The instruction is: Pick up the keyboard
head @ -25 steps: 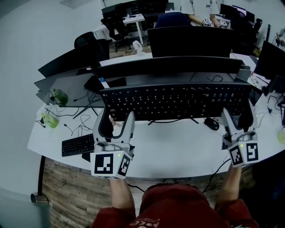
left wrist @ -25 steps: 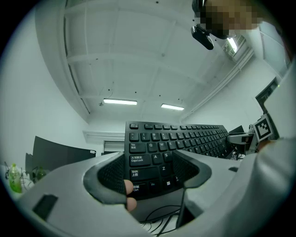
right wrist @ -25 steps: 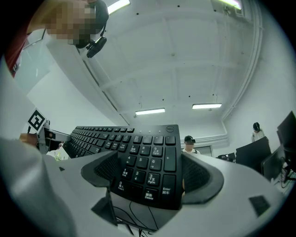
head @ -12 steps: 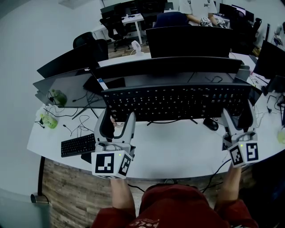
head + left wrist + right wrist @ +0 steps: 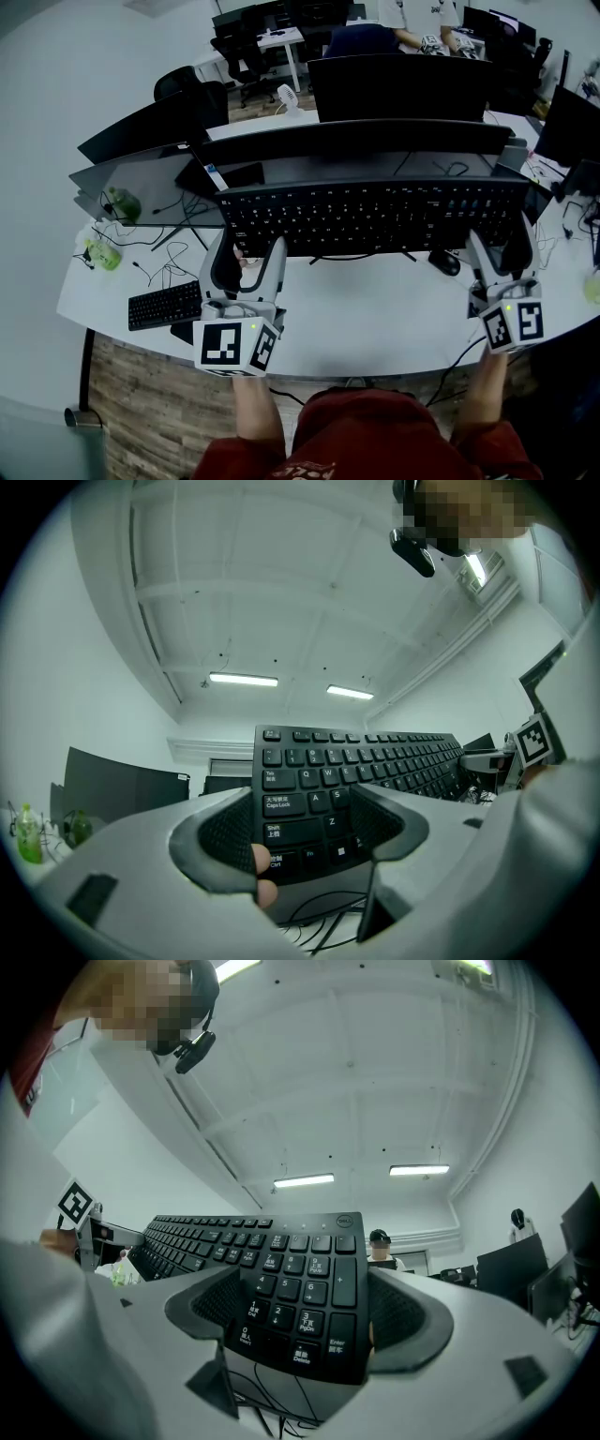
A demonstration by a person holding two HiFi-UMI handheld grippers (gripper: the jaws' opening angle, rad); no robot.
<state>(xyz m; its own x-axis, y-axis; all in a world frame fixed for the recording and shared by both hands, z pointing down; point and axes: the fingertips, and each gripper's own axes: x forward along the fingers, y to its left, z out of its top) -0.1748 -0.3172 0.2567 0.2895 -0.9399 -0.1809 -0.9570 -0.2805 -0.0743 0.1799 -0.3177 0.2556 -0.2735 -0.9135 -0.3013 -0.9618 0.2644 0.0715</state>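
A long black keyboard (image 5: pixel 375 214) hangs in the air above the white desk (image 5: pixel 375 319), keys facing me, its cable trailing beneath it. My left gripper (image 5: pixel 247 248) is shut on the keyboard's left end. In the left gripper view the keyboard (image 5: pixel 319 780) sits between the padded jaws of the left gripper (image 5: pixel 305 841), around the Shift and Ctrl keys. My right gripper (image 5: pixel 502 246) is shut on the right end. In the right gripper view the right gripper (image 5: pixel 300 1321) clamps the keyboard (image 5: pixel 291 1279) at the number pad.
Dark monitors (image 5: pixel 356 141) stand across the back of the desk. A smaller black keyboard (image 5: pixel 164 305) lies at front left among loose cables, with a green bottle (image 5: pixel 105 253) beyond it. A black mouse (image 5: pixel 445 261) rests under the held keyboard's right part.
The keyboard and both grippers have drifted only a few pixels. The hold at both ends is the same.
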